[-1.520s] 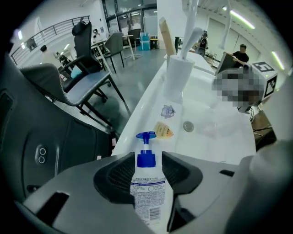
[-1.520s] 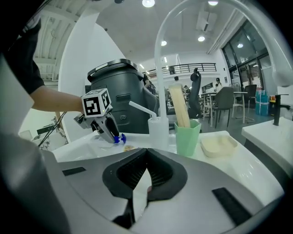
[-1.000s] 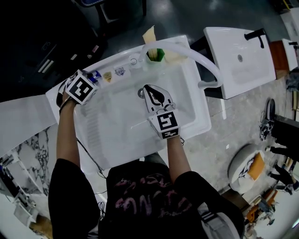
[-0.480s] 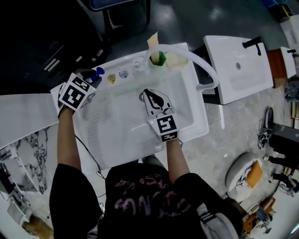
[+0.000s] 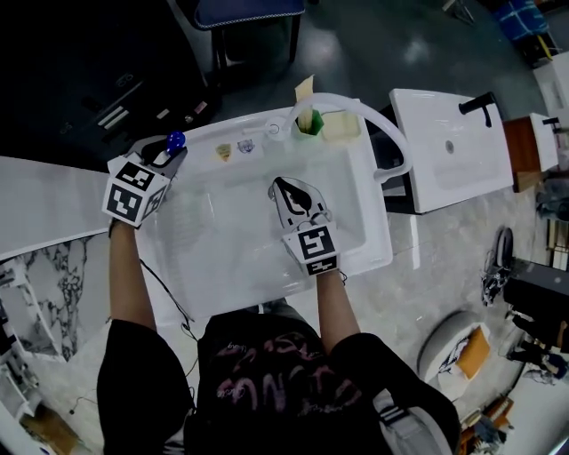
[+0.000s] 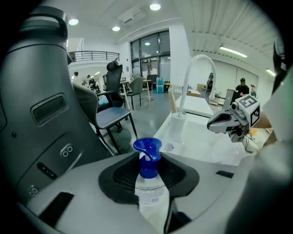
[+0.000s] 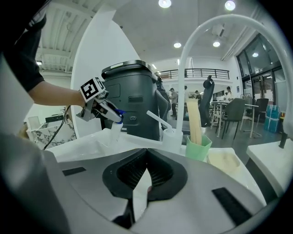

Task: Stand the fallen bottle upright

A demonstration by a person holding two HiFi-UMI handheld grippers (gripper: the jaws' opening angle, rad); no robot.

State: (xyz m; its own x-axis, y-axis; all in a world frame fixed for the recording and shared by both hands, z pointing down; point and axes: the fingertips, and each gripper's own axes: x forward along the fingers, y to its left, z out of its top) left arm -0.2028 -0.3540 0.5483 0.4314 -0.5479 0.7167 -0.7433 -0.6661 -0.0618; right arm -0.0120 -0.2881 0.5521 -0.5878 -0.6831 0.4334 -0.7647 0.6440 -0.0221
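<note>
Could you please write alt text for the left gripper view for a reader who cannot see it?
The left gripper is shut on a clear bottle with a blue spray cap, seen close up between its dark pads. Beyond lie a white sink with a curved white faucet, the right gripper and a grey office chair.

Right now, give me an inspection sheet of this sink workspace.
Surface: white sink, ribbed slope inside.
Job's things: spray bottle, blue head, roughly upright in left gripper.
Clutter: green cup holding a wooden stick; beige pad beside it.
Grippers: left gripper shut on spray bottle; right gripper shut, empty, over the basin.
Cables: black cable hanging from the left gripper.
Surroundings: second basin with black tap; office chair; dark grey machine.
</note>
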